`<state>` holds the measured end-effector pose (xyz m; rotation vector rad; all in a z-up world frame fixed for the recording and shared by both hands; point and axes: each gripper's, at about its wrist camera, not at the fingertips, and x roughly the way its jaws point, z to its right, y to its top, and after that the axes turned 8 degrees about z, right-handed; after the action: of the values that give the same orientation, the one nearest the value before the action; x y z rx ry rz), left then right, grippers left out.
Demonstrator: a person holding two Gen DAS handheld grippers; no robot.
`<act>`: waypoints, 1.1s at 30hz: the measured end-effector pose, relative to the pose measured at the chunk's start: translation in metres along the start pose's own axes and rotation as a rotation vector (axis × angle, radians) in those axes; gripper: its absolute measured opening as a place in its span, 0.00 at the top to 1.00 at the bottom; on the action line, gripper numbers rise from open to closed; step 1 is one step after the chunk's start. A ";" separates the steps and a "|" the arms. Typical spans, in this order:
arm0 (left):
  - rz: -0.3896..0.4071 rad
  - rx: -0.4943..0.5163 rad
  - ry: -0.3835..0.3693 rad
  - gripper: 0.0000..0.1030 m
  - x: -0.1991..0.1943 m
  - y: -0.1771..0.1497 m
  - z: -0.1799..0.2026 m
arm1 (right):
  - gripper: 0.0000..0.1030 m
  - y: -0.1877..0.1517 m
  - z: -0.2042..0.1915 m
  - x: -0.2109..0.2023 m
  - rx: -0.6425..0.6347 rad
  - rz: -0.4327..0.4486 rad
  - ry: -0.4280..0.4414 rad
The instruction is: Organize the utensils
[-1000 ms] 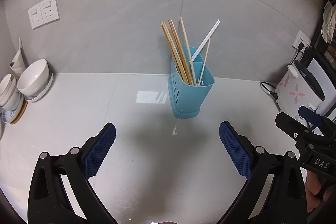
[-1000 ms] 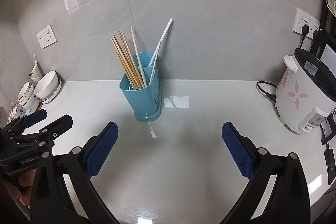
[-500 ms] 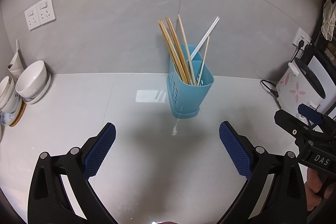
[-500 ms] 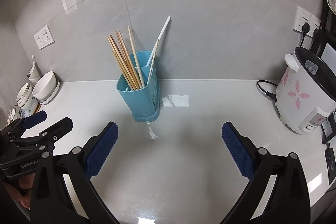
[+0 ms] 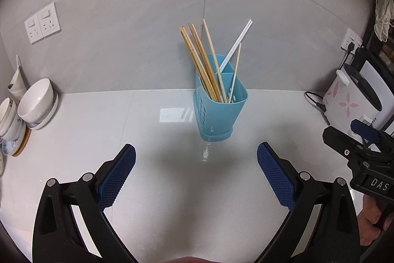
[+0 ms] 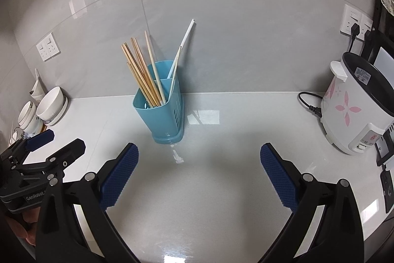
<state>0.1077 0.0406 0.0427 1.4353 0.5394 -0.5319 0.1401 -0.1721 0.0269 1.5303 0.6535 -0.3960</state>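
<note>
A blue plastic utensil holder point(image 5: 219, 115) point(image 6: 162, 115) stands upright on the white counter near the back wall. Several wooden chopsticks point(image 5: 199, 63) point(image 6: 141, 75) lean left in it, and a pair of white chopsticks point(image 5: 237, 43) point(image 6: 183, 48) leans right from its rear compartment. My left gripper point(image 5: 196, 176) is open and empty, a short way in front of the holder. My right gripper point(image 6: 199, 175) is also open and empty, in front of the holder and a little to its right. Each gripper shows at the edge of the other's view.
Stacked white bowls point(image 5: 37, 102) point(image 6: 51, 106) sit at the counter's left end. A white rice cooker point(image 5: 349, 95) point(image 6: 354, 110) with pink flowers stands at the right, its black cord point(image 6: 309, 102) trailing on the counter. Wall sockets point(image 5: 43, 26) are on the tiled backsplash.
Both grippers have drifted slightly back and to the side; the holder sits a little lower and further left in the views. Both stay open and empty.
</note>
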 end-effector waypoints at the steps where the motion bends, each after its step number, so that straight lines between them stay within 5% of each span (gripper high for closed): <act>1: 0.000 0.001 0.003 0.06 0.000 0.000 0.000 | 0.08 0.000 0.000 0.000 0.000 0.000 0.000; 33: -0.020 0.003 0.014 0.06 0.011 0.003 0.002 | 0.08 0.001 0.003 0.000 0.005 -0.002 -0.012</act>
<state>0.1180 0.0389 0.0382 1.4388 0.5649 -0.5398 0.1417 -0.1754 0.0276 1.5317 0.6453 -0.4079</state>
